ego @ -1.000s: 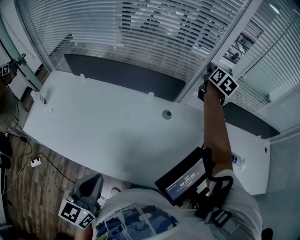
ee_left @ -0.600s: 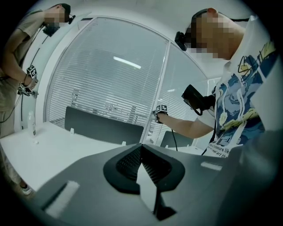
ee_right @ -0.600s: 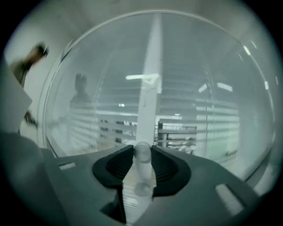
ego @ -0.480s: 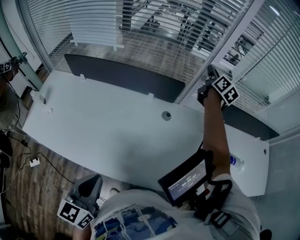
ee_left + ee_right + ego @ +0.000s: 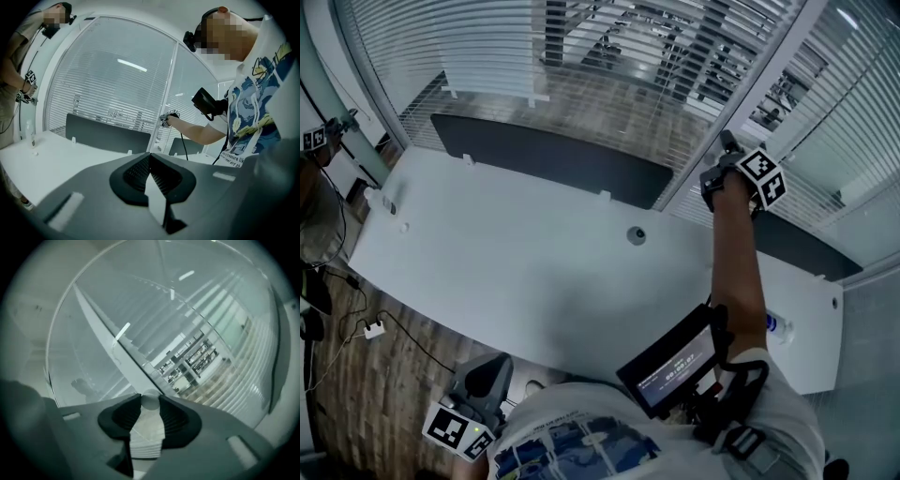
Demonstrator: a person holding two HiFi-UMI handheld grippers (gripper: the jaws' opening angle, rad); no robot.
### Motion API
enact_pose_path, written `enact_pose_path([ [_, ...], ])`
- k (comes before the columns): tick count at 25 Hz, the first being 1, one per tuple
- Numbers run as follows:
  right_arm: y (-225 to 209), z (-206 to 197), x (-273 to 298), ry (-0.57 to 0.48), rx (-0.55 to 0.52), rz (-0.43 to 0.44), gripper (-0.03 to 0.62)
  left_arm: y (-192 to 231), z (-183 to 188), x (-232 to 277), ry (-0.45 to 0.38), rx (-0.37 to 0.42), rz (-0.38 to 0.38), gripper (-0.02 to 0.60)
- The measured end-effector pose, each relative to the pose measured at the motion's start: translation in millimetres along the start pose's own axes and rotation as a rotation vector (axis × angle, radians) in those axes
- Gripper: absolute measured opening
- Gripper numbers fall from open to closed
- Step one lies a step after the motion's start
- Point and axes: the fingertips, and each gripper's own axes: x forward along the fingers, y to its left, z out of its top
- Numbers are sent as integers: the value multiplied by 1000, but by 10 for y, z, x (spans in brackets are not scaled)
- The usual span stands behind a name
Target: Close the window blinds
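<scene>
White slatted blinds [image 5: 609, 56] hang behind the glass wall beyond the desk. My right gripper [image 5: 727, 159] is raised against the white window post [image 5: 769, 84], between two panes. In the right gripper view my right gripper [image 5: 150, 403] is shut on a pale, ribbed blind wand [image 5: 146, 437] that runs up between the pads, with tilted slats [image 5: 234, 362] and a room beyond them behind it. My left gripper [image 5: 483, 384] hangs low by my left hip, off the desk. In the left gripper view my left gripper [image 5: 150, 157] has its jaws together and holds nothing.
A long white desk [image 5: 516, 272] stands under the window with a dark partition panel [image 5: 544, 155] along its far edge. A round grommet [image 5: 636, 234] and a water bottle [image 5: 776, 326] are on it. Another person [image 5: 18, 79] stands at the left end. Cables [image 5: 366, 328] lie on the wood floor.
The slats in the middle pane have turned, and more of the room beyond shows through them than a second ago. My right gripper has shifted slightly right along the post.
</scene>
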Motion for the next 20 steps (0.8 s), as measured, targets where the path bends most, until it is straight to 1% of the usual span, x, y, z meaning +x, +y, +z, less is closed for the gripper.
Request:
enact_pose_path([
  [5,90,-33,-18,32,-559,-205,124,30,-19,-12,-1,-4,9,2],
  [7,119,-58,-14,36,-790,-269,123,47,-24,-11,-4,-7,12,2],
  [8,148,-72,-3,35,-882,-285,123,53,-22,-8,-5,-6,13,2],
  [10,198,-98,21,34,-999,-297,123,52,-17,-5,-7,-7,14,2],
  [12,201,-107,27,33,-1053,-300,123,40,-12,-8,-7,-7,13,2],
  [13,185,-100,24,30,-1047,-289,123,32,-9,-8,-6,-5,12,2],
  [14,155,-89,20,27,-996,-261,124,23,-6,-4,-6,-2,9,2],
  [15,121,-77,10,21,-890,-216,126,14,-3,1,-6,-1,7,2],
  [16,94,-68,-2,15,-732,-158,127,8,-2,4,-6,0,6,2],
  [18,55,-85,-8,11,-347,-27,129,4,-9,4,-5,1,7,2],
  [19,43,-98,-3,12,-174,27,129,1,-12,6,-4,1,6,2],
  [20,32,-102,-4,9,-40,65,129,-4,-16,9,-4,1,5,2],
])
